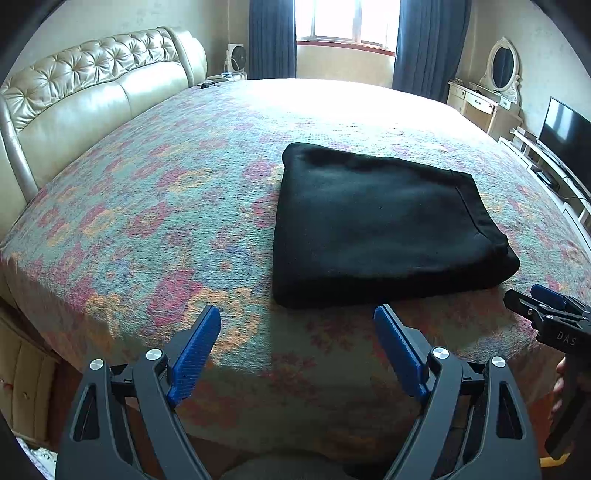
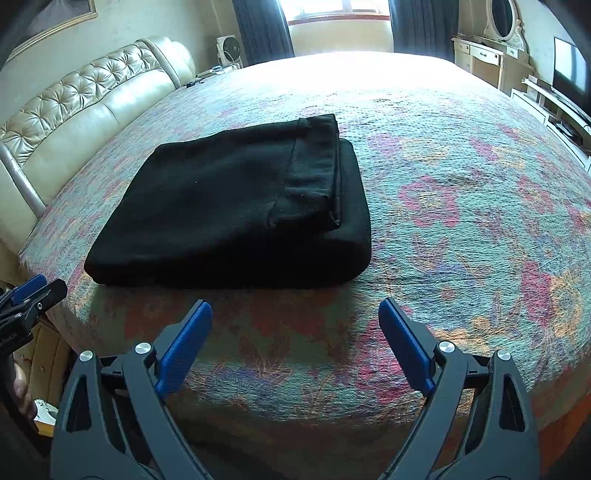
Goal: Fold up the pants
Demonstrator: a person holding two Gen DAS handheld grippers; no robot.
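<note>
The black pants (image 1: 384,225) lie folded into a thick rectangle on the flowered bedspread, near the bed's front edge. They also show in the right wrist view (image 2: 236,210), with the waistband layer on top at the right. My left gripper (image 1: 297,317) is open and empty, just short of the stack's near edge. My right gripper (image 2: 295,314) is open and empty, a little in front of the stack and to its right. The right gripper also shows at the right edge of the left wrist view (image 1: 546,306), and the left gripper shows at the left edge of the right wrist view (image 2: 29,295).
The bed (image 1: 147,206) has a tufted cream headboard (image 1: 85,88) on the left. A dresser with an oval mirror (image 1: 502,70) and a TV (image 1: 569,133) stand at the right. A window with dark curtains (image 1: 347,22) is at the far side.
</note>
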